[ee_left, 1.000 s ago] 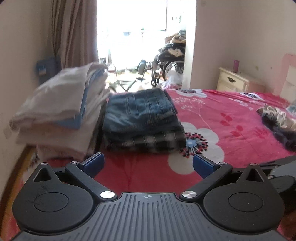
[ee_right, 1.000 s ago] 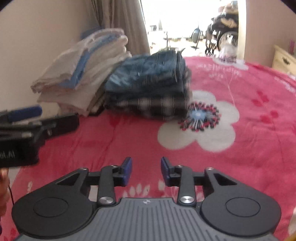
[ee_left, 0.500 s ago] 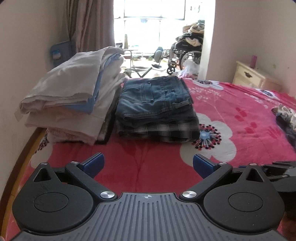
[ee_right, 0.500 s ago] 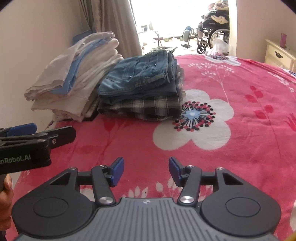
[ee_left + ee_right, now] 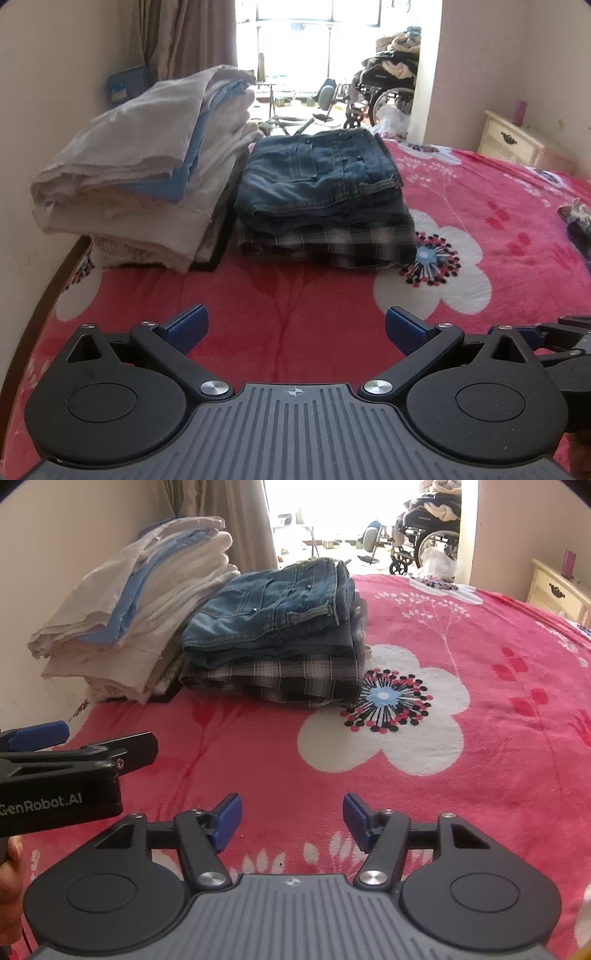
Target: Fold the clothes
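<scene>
Left claw wide open, empty; right claw open, empty; both over red blanket; folded jeans far, beside white pile.

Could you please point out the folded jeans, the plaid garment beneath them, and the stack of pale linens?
folded jeans (image 5: 317, 173), left wrist view, top denim face.
plaid garment (image 5: 273, 679), right wrist view, front folded edge.
stack of pale linens (image 5: 140, 147), left wrist view, top sheet.

Right wrist view. R gripper jaws apart, nothing between, above pink floral blanket. L gripper at left edge, w/ part of a hand. Beyond: folded jeans stack on plaid garment, touching pale folded stack by wall.
</scene>
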`<act>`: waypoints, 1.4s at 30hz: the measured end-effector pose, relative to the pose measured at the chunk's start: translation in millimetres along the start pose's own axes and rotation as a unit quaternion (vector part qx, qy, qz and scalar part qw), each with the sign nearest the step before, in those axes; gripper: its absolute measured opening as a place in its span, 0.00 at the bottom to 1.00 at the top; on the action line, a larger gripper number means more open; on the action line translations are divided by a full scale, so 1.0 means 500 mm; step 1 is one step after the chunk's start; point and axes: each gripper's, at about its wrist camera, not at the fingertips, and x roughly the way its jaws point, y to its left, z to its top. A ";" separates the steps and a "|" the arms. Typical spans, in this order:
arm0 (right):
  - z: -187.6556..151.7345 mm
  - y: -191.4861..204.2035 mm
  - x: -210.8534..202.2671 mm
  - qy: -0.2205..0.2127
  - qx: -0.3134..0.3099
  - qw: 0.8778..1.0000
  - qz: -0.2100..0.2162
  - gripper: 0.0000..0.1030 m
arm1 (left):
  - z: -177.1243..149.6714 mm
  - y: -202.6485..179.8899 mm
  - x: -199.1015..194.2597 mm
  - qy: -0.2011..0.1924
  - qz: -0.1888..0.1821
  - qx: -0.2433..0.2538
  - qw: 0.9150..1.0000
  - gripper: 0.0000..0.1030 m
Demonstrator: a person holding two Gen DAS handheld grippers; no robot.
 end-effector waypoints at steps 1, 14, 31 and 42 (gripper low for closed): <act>0.001 0.001 0.005 0.001 0.000 1.000 -0.002 0.62 | -0.001 0.002 0.003 -0.001 0.003 -0.001 1.000 1.00; -0.014 -0.005 0.020 0.003 0.002 0.999 -0.045 0.67 | 0.002 -0.004 0.028 -0.003 0.036 0.027 0.999 1.00; 0.006 0.040 -0.044 -0.049 0.023 0.995 -0.087 0.88 | 0.015 0.033 0.009 0.020 0.053 -0.010 0.998 1.00; 0.004 0.068 -0.045 -0.050 0.018 0.994 -0.098 0.92 | 0.011 0.045 -0.002 0.017 0.066 -0.014 0.998 1.00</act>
